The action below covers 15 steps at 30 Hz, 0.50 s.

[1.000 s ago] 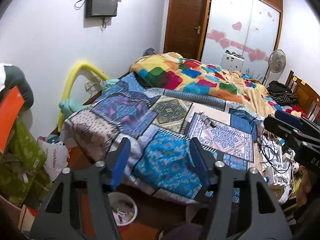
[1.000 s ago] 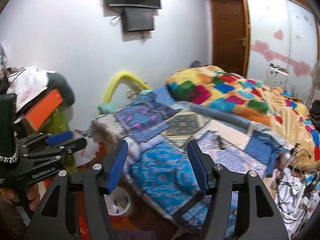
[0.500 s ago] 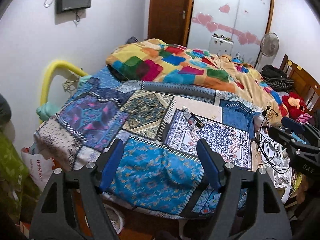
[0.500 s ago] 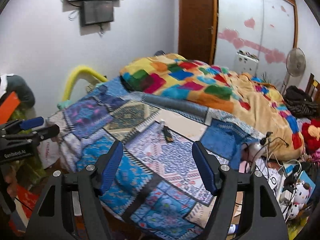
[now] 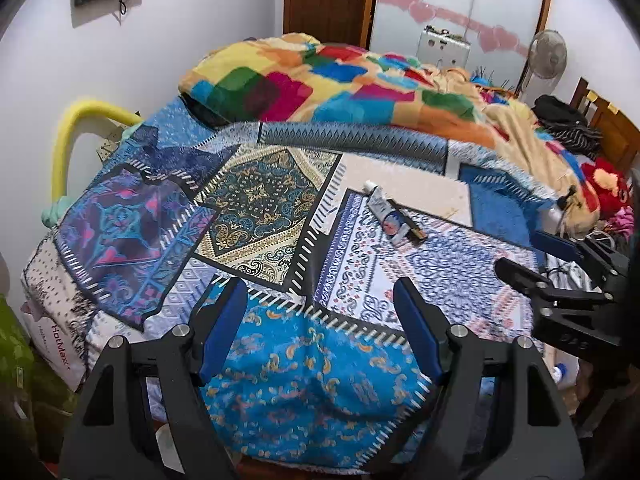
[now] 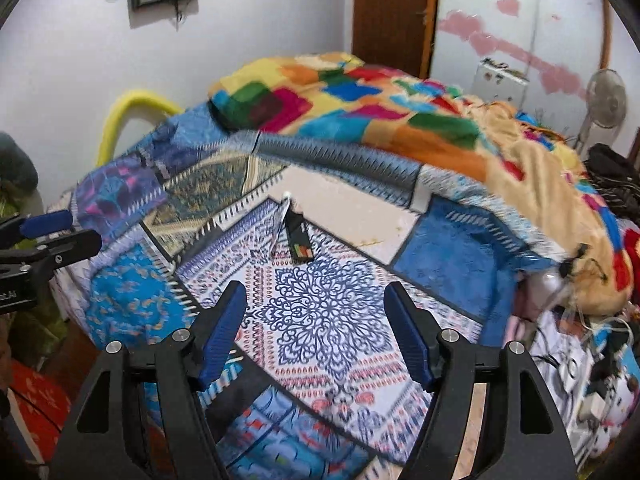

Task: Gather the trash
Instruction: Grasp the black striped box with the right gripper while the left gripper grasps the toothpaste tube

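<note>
Presently left gripper (image 5: 320,320) stood apart, empty | trash, a squeezed tube (image 5: 386,216) and dark wrapper (image 5: 412,226), lay touching on the bedspread (image 5: 304,376), uncollected | right gripper (image 6: 316,330) apart, empty | task judged barely begun, both pickups remaining

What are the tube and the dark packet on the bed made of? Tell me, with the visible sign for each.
Tube: looks like soft plastic or laminate, glossy print, white cap, flattened crimped end. Dark packet: probably card or foil wrapper, black with small coloured marks; too blurred to be sure. Both lie on the patchwork bedspread, which looks like printed woven cloth.
</note>
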Motion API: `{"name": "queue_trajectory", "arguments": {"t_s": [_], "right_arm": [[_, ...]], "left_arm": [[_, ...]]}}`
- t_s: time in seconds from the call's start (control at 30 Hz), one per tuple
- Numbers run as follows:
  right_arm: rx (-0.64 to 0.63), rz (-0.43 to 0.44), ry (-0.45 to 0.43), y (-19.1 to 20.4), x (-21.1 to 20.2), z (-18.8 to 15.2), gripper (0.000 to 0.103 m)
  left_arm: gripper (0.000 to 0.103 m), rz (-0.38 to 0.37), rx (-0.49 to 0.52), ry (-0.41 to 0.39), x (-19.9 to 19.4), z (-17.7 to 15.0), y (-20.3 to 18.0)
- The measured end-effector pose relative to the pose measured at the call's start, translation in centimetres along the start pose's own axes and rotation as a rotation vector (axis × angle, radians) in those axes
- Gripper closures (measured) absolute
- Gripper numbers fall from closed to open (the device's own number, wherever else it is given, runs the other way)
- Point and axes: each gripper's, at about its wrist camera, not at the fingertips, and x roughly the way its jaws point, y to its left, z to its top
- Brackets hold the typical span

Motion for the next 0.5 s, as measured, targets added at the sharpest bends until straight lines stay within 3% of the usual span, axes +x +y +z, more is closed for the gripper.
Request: {"name": "queue_trajectory", "arguments": {"t_s": [0.17, 0.4, 0.5], "right_arm": [[-0.015, 0.029, 0.058, -0.3, 5.6, 0.8, 0.036], [-0.059, 0.063, 0.152, -0.1, 11.5, 2.0, 0.069], [-0.075, 0.059, 0.139, 0.2, 12.4, 2.2, 0.073]], "left_arm": [[0.029, 0.005, -0.007, 0.032, 3.5, 0.2, 0.3], [0.029, 0.005, 0.0, 0.053, 6.8, 0.5, 0.5], [0.029, 0.0, 0.001, 0.055, 7.7, 0.8, 0.5]]}}
